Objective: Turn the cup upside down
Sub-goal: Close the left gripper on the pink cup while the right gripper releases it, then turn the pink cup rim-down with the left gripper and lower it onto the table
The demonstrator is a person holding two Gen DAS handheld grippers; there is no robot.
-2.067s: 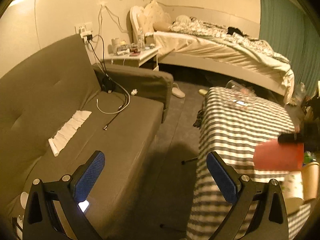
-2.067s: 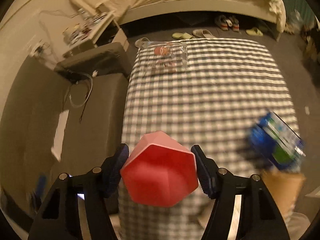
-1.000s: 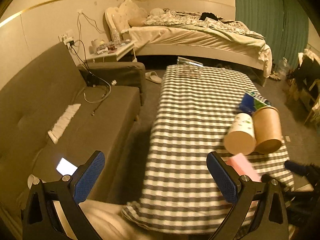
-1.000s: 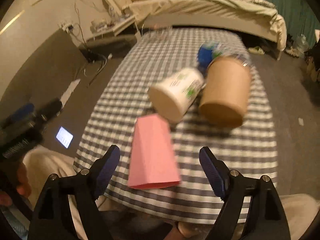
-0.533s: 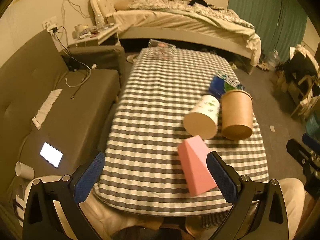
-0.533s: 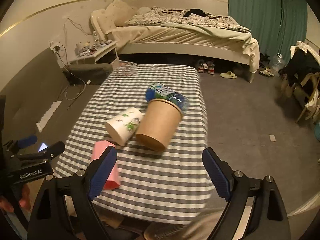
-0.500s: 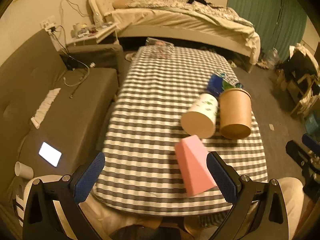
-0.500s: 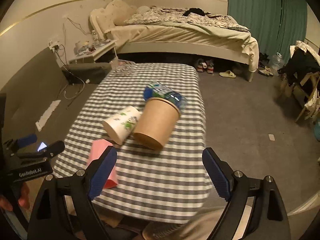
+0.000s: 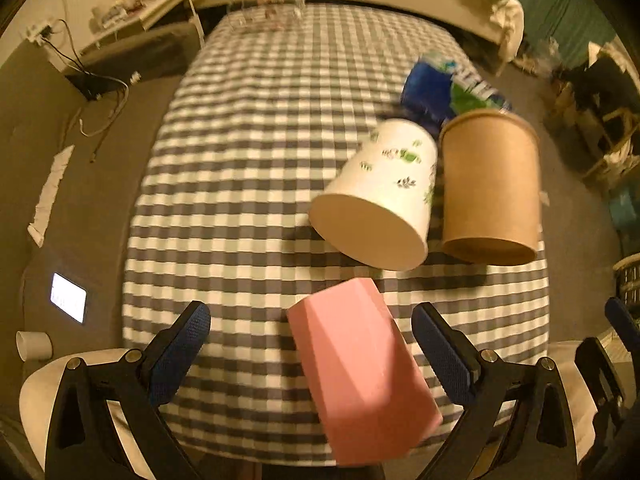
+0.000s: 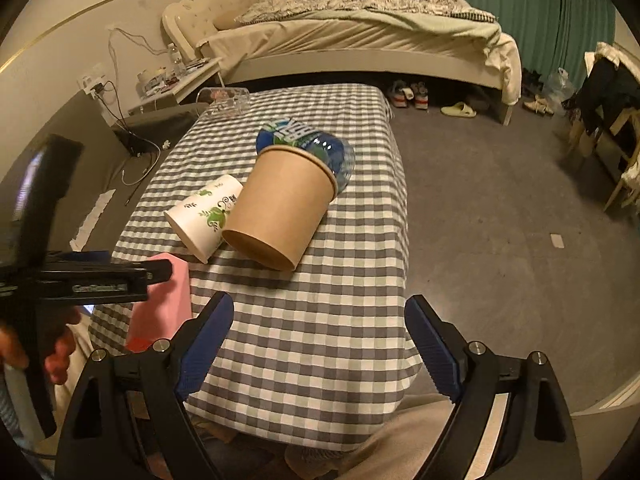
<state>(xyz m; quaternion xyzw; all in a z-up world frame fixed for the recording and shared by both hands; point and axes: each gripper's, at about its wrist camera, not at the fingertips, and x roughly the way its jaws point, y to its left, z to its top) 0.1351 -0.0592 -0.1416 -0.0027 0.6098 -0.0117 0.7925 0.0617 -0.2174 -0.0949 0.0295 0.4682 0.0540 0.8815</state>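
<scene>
My right claw [image 10: 316, 344] has let go of the faceted pink plastic cup [image 9: 360, 380]; it sits inverted on the checked surface [image 9: 248, 152]. Both claws, left claw [image 9: 312, 354] included, gape empty: flip looks done.

Black left gripper [image 9: 310, 354], blue ribbed jaws, silver screws.

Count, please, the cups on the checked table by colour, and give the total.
Pink cup: 1
White cup with green leaf print: 1
Brown paper cup: 1
Total: 3 cups, all on the checked table.
</scene>
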